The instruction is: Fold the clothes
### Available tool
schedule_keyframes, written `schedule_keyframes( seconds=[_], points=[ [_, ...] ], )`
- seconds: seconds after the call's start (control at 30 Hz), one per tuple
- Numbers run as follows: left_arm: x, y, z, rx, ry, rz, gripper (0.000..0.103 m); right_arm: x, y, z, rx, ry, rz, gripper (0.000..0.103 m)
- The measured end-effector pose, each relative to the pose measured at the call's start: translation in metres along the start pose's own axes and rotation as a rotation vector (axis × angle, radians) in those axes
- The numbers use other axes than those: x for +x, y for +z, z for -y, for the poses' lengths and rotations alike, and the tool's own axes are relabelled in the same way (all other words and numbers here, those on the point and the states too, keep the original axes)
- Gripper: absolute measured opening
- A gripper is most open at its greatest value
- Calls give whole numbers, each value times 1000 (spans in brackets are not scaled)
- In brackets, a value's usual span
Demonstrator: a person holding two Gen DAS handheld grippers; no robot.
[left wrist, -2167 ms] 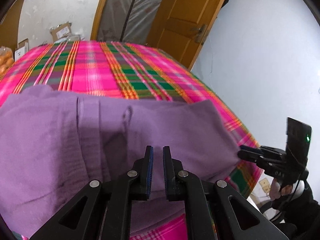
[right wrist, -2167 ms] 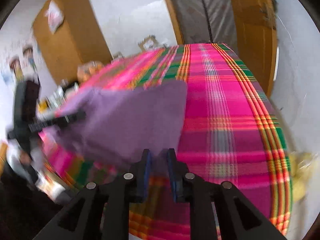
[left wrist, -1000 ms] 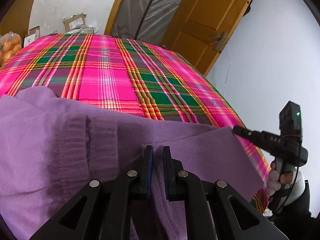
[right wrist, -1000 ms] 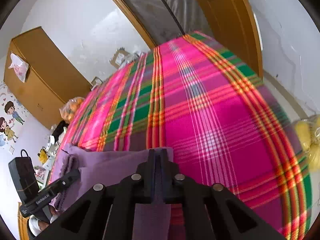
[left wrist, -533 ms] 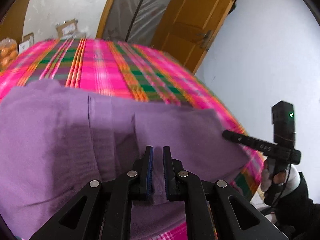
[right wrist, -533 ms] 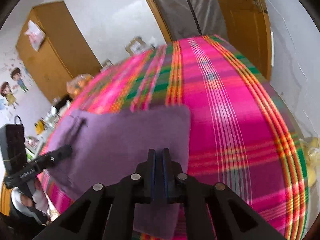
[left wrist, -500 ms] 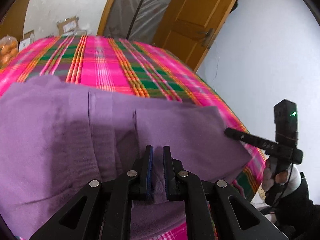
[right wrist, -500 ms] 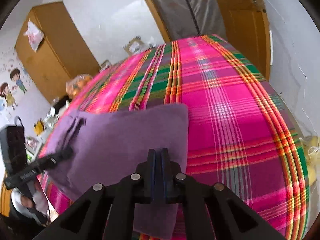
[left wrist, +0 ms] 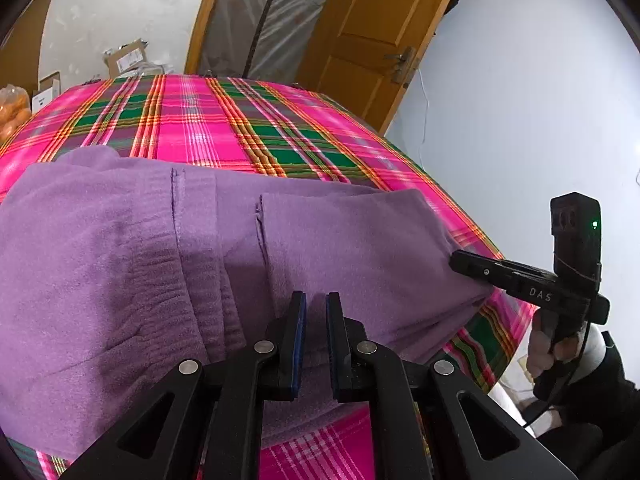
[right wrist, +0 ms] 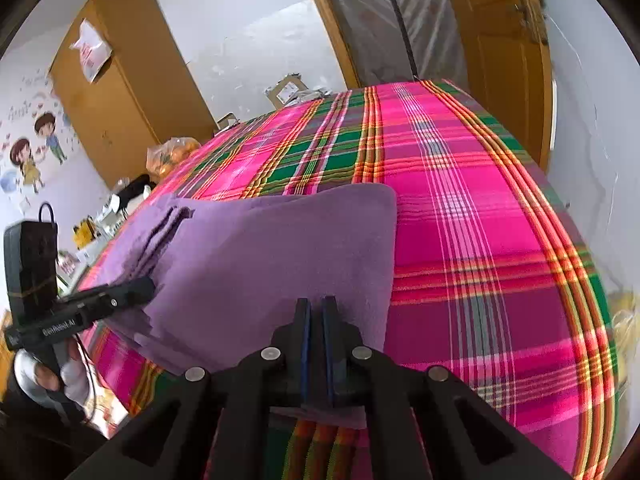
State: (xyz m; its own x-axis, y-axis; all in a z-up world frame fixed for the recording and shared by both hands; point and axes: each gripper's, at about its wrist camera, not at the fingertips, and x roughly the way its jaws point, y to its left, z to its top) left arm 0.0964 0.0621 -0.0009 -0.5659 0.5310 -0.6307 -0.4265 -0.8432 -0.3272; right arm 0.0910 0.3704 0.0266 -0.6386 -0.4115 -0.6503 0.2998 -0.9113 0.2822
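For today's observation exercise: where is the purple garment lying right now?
The purple garment lies on the near part of the plaid-covered bed, gripped along its near edge by the left gripper and right gripper.

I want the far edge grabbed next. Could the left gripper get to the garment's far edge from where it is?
Probably yes, but not right away: the left gripper is shut on the purple garment at its near edge. Nothing lies on the cloth between it and the far edge.

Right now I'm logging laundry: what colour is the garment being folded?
Plain purple garment, clearest in the left wrist view.
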Motion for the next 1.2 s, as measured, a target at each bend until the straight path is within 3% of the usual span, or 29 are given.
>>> schedule_keyframes(
  seconds=[0.27,0.53,0.7,1.0,1.2],
  points=[
    [-8,-6,0,36,-4,14,10,-4,-4,-11,-44,-52,34,6],
    [-19,-19,4,89,13,17,10,0,-15,-54,-166,21,77,7],
    [-20,-21,3,92,16,15,11,13,-19,-69,-230,12,72,12],
    [-20,-21,3,108,28,4,12,4,-15,-66,-227,32,67,14],
    [-20,-24,-2,96,23,-7,13,3,-15,-46,-152,39,60,14]
  ],
)
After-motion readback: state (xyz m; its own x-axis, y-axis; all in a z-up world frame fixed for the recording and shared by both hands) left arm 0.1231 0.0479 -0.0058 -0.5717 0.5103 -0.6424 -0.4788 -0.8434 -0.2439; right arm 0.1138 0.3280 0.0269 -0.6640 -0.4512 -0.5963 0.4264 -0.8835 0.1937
